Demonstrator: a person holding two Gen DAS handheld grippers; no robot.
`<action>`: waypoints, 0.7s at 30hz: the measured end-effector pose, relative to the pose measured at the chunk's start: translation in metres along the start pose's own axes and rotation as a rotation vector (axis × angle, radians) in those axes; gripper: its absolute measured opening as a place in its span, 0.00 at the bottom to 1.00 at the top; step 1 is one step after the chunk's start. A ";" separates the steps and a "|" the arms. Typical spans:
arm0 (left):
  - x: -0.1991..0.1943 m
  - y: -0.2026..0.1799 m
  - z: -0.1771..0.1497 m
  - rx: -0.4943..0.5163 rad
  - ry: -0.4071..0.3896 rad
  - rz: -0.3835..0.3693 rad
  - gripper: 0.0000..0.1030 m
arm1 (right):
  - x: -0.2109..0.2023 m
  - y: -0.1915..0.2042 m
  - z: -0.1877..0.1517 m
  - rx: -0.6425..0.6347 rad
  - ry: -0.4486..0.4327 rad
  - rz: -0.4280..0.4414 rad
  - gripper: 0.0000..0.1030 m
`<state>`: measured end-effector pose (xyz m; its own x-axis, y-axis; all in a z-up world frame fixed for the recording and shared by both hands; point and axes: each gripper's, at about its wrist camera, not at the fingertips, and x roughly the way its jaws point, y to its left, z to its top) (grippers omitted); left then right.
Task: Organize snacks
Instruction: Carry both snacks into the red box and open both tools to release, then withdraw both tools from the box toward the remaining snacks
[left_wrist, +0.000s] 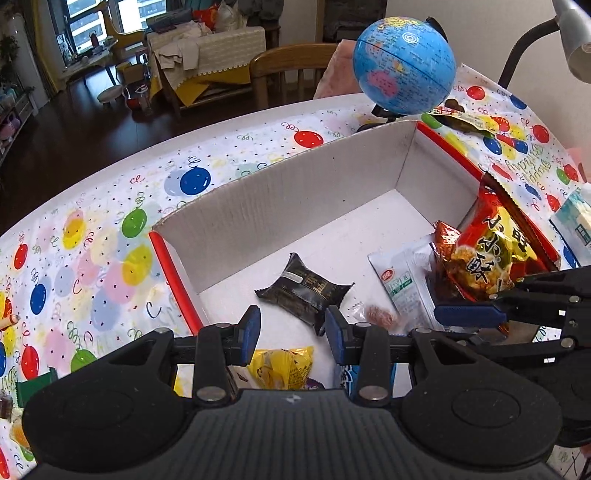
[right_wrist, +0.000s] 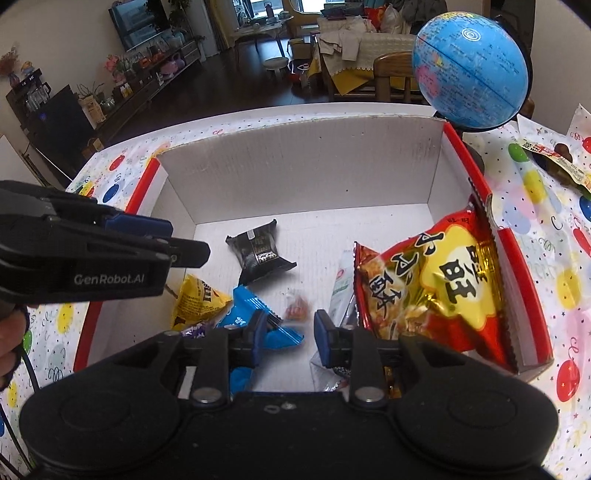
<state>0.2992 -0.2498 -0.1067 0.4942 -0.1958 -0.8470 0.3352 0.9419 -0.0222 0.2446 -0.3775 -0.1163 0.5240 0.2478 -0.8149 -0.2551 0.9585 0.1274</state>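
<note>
Now | 1 box (right_wrist: 303, 166) | 7 snacks inside | 2 tools (left_wrist: 291, 328) (right_wrist: 290, 334) narrow, empty

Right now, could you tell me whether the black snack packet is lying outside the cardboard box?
No, the black snack packet lies on the white floor inside the cardboard box, near its back wall.

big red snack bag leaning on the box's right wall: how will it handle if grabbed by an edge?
The red snack bag looks puffed, so probably light for its size. Its glossy crinkled film suggests it may slip between pads and flex rather than stay stiff. It leans on the box wall, so it would likely flop flat if nudged.
</note>
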 end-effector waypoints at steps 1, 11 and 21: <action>-0.001 0.000 -0.001 -0.002 -0.002 -0.003 0.37 | 0.000 0.001 0.000 -0.001 -0.003 0.003 0.27; -0.027 0.002 -0.011 -0.026 -0.037 -0.026 0.38 | -0.020 0.006 -0.001 -0.001 -0.043 0.005 0.39; -0.072 0.015 -0.030 -0.047 -0.102 -0.050 0.51 | -0.053 0.027 -0.008 -0.010 -0.110 -0.017 0.52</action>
<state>0.2442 -0.2135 -0.0624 0.5579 -0.2674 -0.7857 0.3250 0.9415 -0.0896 0.2033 -0.3659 -0.0746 0.6145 0.2464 -0.7494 -0.2537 0.9612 0.1080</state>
